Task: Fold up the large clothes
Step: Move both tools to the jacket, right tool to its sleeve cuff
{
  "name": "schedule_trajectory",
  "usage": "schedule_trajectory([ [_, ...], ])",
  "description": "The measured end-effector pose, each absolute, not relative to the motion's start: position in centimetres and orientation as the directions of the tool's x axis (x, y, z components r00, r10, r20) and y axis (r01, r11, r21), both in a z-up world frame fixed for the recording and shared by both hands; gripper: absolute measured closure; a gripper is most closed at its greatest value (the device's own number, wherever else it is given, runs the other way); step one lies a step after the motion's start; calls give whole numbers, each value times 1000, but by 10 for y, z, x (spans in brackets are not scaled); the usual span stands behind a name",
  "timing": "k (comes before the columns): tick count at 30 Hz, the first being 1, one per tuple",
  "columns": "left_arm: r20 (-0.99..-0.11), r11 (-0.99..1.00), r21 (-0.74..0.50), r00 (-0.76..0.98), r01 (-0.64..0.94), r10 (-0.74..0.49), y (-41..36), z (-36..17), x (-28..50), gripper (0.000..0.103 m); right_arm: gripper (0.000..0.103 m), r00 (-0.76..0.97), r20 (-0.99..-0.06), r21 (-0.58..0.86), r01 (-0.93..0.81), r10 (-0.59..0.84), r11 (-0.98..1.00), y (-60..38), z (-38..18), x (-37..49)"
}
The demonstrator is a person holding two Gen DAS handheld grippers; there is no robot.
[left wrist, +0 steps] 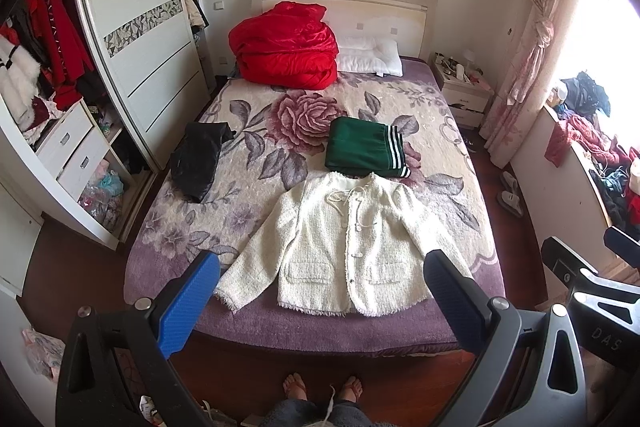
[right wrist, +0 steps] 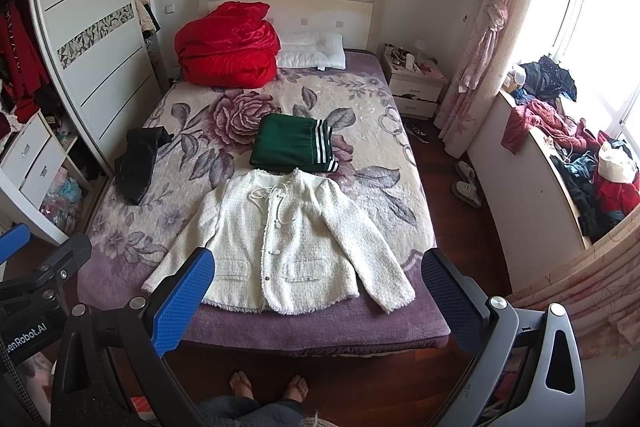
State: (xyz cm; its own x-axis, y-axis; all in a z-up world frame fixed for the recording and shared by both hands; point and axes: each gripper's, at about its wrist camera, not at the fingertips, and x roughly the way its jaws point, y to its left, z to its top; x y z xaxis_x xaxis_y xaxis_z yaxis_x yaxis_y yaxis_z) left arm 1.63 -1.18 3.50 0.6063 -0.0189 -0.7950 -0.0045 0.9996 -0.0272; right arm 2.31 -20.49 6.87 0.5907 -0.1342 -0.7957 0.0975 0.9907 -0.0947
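Jacket: white tweed jacket [left wrist: 344,243] lies flat, front up, at the foot end of the bed [left wrist: 256,323]; sleeves spread out to both sides, front closed, hem near the mattress edge.
Left gripper: left gripper [left wrist: 324,303] held above the foot of the bed, jaws spread wide, nothing between them; blue pads [left wrist: 186,303] clear of the fabric.
Right gripper: right gripper [right wrist: 320,301] same pose, jaws wide apart, empty, above the jacket hem, not touching.
Green garment: folded green garment with white stripes [left wrist: 364,147] just behind the jacket collar, edges touching or nearly so.
Black garment: black garment [left wrist: 198,159] crumpled near the bed's left edge, well apart from the jacket.
Head end: red quilt [left wrist: 284,47] bundled beside a white pillow [left wrist: 372,57] against the headboard.
Person: bare feet in sandals [right wrist: 268,389] on the floor at the bed's foot.
Left side: wardrobe [left wrist: 132,27], door partly open.
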Motion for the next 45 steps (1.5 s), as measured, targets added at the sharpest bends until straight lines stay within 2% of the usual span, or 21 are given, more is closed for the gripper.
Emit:
schedule_trajectory([
  [5, -791, 999, -28, 611, -20, -10, -11, 33, 19, 0, 0, 589, -799, -87, 87, -122, 992, -200, 61, 29],
  [10, -789, 997, 20, 611, -78, 64, -14, 18, 40, 0, 0, 576, -813, -54, 78, -89, 995, -208, 47, 52],
  [14, -765, 986, 67, 627, -153, 149, -13, -12, 65, 0, 0, 532, -846, 28, 90, -24, 996, -237, -2, 79],
  [18, -756, 976, 144, 618, -165, 216, -16, -70, 103, 0, 0, 404, -913, 140, 186, 54, 972, -283, -107, 122],
  [23, -835, 977, 196, 508, -86, 212, -23, -180, 166, 0, 2, 230, -969, 184, 434, 89, 882, -342, -264, 157],
  [25, -866, 977, 209, 456, -45, 206, -27, -229, 191, 0, 13, 187, -974, 207, 531, 124, 821, -367, -324, 162],
  [27, -895, 981, 195, 407, -7, 181, -30, -275, 215, 0, 35, 134, -980, 200, 637, 149, 744, -390, -380, 159],
  [28, -907, 981, 192, 384, 9, 174, -30, -291, 227, 0, 35, 124, -974, 220, 692, 187, 687, -402, -404, 154],
  [30, -927, 984, 174, 343, 30, 153, -34, -323, 245, 0, 35, 139, -964, 243, 814, 229, 527, -426, -457, 141],
  [34, -954, 985, 165, 261, 59, 145, -42, -395, 274, 0, 35, 238, -938, 295, 929, 252, 222, -466, -546, 118],
  [37, -963, 983, 167, 226, 80, 146, -48, -435, 288, 0, 35, 315, -917, 334, 942, 244, 38, -485, -601, 107],
  [40, -964, 976, 192, 207, 102, 167, -52, -473, 295, 0, 35, 324, -929, 304, 944, 180, -127, -510, -655, 90],
  [43, -965, 971, 214, 179, 103, 194, -49, -500, 299, 0, 35, 378, -918, 342, 909, 122, -240, -532, -687, 86],
  [44, -964, 969, 227, 166, 101, 209, -47, -508, 301, 0, 36, 395, -915, 364, 897, 81, -250, -539, -690, 89],
  [45, -963, 967, 236, 157, 96, 219, -47, -515, 302, 0, 55, 401, -915, 382, 892, 35, -241, -544, -688, 94],
])
